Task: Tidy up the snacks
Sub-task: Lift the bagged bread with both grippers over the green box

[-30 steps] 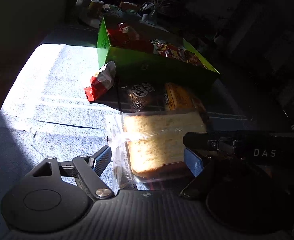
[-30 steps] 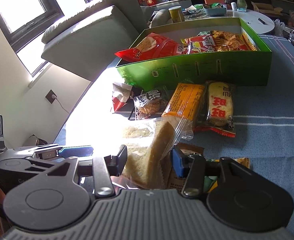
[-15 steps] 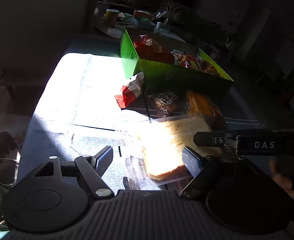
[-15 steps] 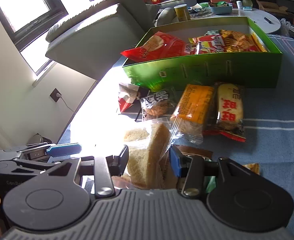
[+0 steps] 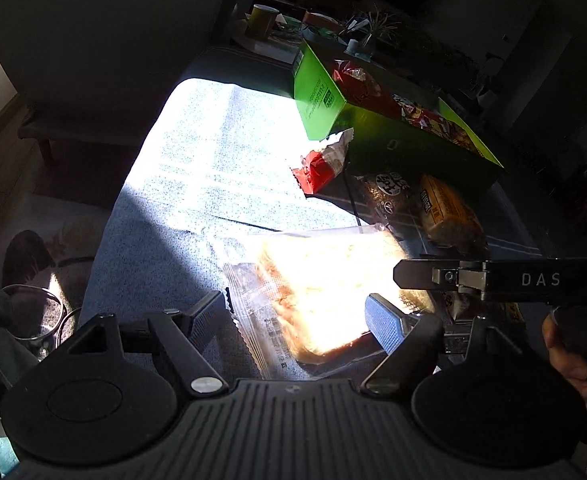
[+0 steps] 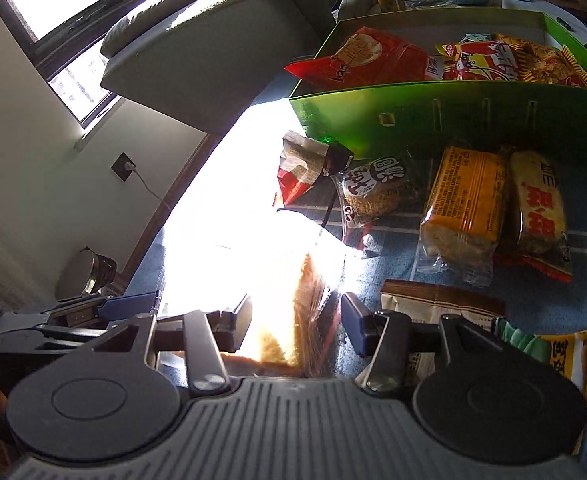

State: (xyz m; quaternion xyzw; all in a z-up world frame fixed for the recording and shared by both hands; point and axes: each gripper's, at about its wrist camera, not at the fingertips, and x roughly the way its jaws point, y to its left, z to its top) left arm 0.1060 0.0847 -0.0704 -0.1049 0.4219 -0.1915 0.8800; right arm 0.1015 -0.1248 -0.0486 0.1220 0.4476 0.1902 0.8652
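A clear bag of sliced bread [image 5: 325, 292] hangs above the blue tablecloth, lit by strong sun. My right gripper [image 6: 297, 320] is shut on the bread bag [image 6: 289, 320] and holds it up on edge. My left gripper [image 5: 299, 314] is open, its jaws on either side of the bag without pressing it. The right gripper's arm [image 5: 505, 280] crosses the left wrist view. The green snack box [image 6: 453, 116] stands behind, holding red and yellow snack packs [image 6: 369, 60].
Loose snacks lie before the box: a red-white pack [image 6: 297, 168], a dark noodle pack [image 6: 377, 188], an orange cake pack [image 6: 465, 204], a red-yellow pack [image 6: 537, 208], a brown-white pack [image 6: 437, 304]. A grey sofa [image 6: 209, 56] stands at left.
The right gripper has lifted the bread bag higher off the cloth and turned it on edge. The left gripper has risen and pulled back with it, staying open.
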